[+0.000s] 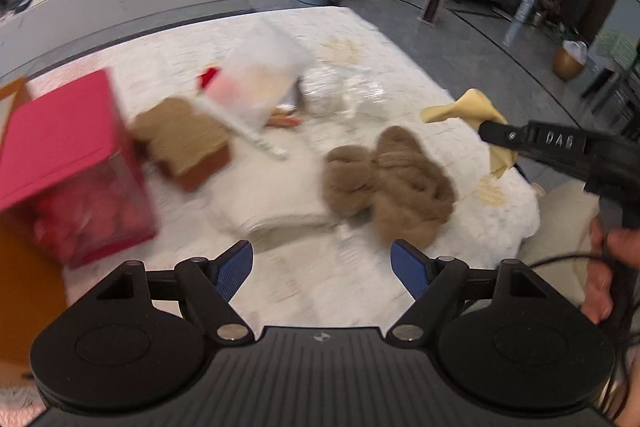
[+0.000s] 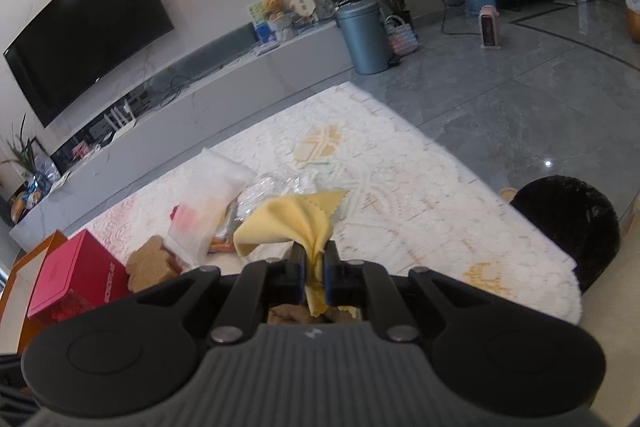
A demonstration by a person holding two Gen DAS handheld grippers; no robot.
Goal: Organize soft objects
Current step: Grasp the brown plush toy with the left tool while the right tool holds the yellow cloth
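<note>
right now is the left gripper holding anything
No, the left gripper stands open above the rug with nothing between its blue pads.

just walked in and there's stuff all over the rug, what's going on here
A person is sorting soft things on a white rug with a hand-held gripper in each hand. The right hand-held gripper is shut on a yellow cloth, lifted off the rug. The left hand-held gripper is open and empty above a brown fluffy bundle. A red box, a brown bear-shaped toy and plastic bags lie nearby.
</note>
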